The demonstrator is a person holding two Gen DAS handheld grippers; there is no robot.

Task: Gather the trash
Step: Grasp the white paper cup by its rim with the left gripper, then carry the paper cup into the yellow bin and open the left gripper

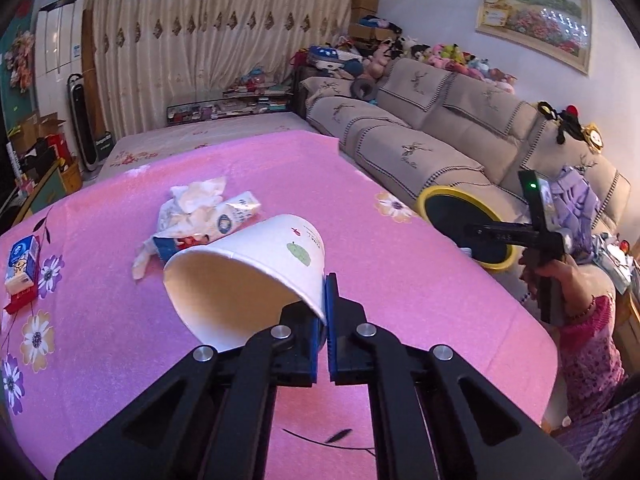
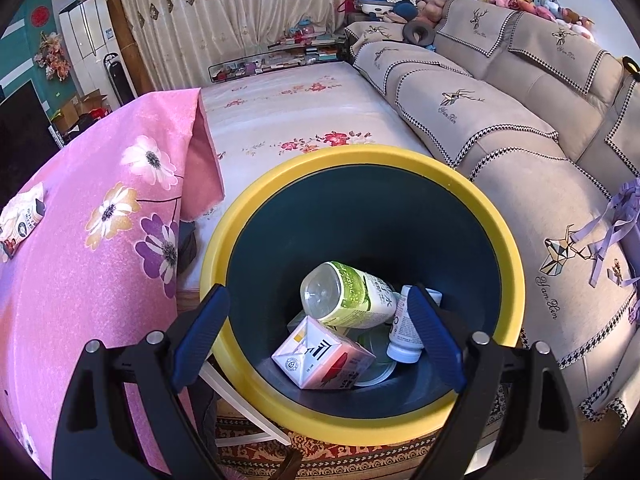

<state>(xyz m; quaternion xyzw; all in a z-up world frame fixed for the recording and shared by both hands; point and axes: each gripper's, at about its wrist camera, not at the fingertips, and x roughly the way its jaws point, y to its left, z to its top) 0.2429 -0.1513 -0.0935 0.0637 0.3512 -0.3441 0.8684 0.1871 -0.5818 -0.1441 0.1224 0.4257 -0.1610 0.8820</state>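
My left gripper (image 1: pixel 323 320) is shut on the rim of a white paper cup (image 1: pixel 248 268), held tilted above the pink tablecloth (image 1: pixel 420 280). Behind the cup lie crumpled tissues (image 1: pixel 192 200) and a flattened milk carton (image 1: pixel 224 220). A small carton (image 1: pixel 22 258) stands at the table's left edge. My right gripper (image 2: pixel 320 336) is open and empty, directly above a dark bin with a yellow rim (image 2: pixel 364 160). The bin holds a plastic bottle (image 2: pixel 352 296), a pink carton (image 2: pixel 320 356) and a small white bottle (image 2: pixel 404 332). The bin (image 1: pixel 460 216) also shows at the table's right side in the left wrist view.
A beige sofa (image 2: pixel 500 120) runs along the right, with stuffed toys on its back. A floral daybed (image 2: pixel 288 112) lies beyond the bin. The tablecloth's edge (image 2: pixel 200 152) hangs beside the bin. A patterned rug (image 2: pixel 320 452) covers the floor below.
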